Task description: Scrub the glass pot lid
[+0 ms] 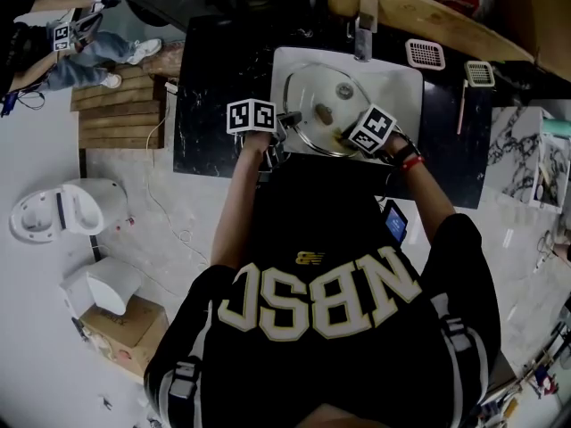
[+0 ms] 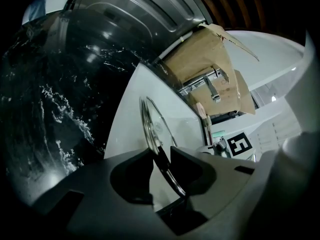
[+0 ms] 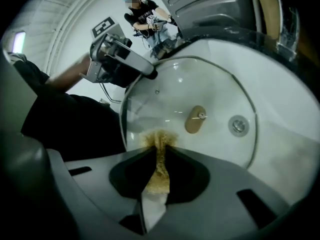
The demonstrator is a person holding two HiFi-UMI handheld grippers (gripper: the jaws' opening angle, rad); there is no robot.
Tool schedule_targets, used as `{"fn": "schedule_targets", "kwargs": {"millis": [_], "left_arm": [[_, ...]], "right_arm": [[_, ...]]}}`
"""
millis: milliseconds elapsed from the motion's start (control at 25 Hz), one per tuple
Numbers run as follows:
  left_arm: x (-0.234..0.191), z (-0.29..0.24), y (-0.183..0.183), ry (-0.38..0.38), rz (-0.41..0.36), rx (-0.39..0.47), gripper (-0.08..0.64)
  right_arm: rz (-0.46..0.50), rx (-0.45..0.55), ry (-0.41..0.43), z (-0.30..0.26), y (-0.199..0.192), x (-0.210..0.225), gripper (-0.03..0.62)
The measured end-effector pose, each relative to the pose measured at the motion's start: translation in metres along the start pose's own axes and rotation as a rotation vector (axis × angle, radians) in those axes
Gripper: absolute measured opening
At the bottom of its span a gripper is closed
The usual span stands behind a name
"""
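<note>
Dark marbled surface (image 1: 205, 87) surrounds a white sink (image 1: 401, 87), within which the glass pot lid (image 1: 312, 92) is propped on a tilt. Its rim is clamped by the left tool (image 2: 162, 156), apparently so that it is steadied against scrubbing. A yellowish sponge (image 3: 160, 136) is pinched tightly in the right tool (image 3: 160, 151), its tuft presented at the lid's near edge.

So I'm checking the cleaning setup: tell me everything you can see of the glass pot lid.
The glass pot lid is round clear glass with a metal rim and a tan centre knob. It sits in the white sink. The left gripper clamps its rim; the right gripper holds a brownish scrub pad against its near edge.
</note>
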State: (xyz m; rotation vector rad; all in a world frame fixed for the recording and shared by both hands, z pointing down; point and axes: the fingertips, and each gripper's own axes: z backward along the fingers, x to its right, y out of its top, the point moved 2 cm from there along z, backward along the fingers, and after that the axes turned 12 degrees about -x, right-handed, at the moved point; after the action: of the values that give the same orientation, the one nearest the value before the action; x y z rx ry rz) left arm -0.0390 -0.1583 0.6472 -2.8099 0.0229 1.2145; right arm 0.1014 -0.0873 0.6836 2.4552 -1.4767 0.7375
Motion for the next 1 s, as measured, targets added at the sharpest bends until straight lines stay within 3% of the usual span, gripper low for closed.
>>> {"fn": "schedule_targets", "kwargs": {"millis": [80,280,600,1000], "left_arm": [[0.000,-0.001,-0.001,0.015,-0.009,-0.002,0.115],[-0.008,0.003,-0.003,-0.007,0.038,-0.004,0.104],[-0.009,0.006,-0.004,-0.006,0.036,-0.004,0.104],[-0.010,0.009,-0.004,-0.010,0.062,0.000,0.103]], "right_arm": [[0.004,0.037,0.025,-0.003,0.009,-0.016,0.066],[0.015,0.060,-0.054,-0.006,0.025,-0.027,0.066],[-0.048,0.240,-0.038,0.002,0.072,-0.036,0.066],[-0.119,0.369,-0.152,0.008,0.108,-0.018,0.069]]}}
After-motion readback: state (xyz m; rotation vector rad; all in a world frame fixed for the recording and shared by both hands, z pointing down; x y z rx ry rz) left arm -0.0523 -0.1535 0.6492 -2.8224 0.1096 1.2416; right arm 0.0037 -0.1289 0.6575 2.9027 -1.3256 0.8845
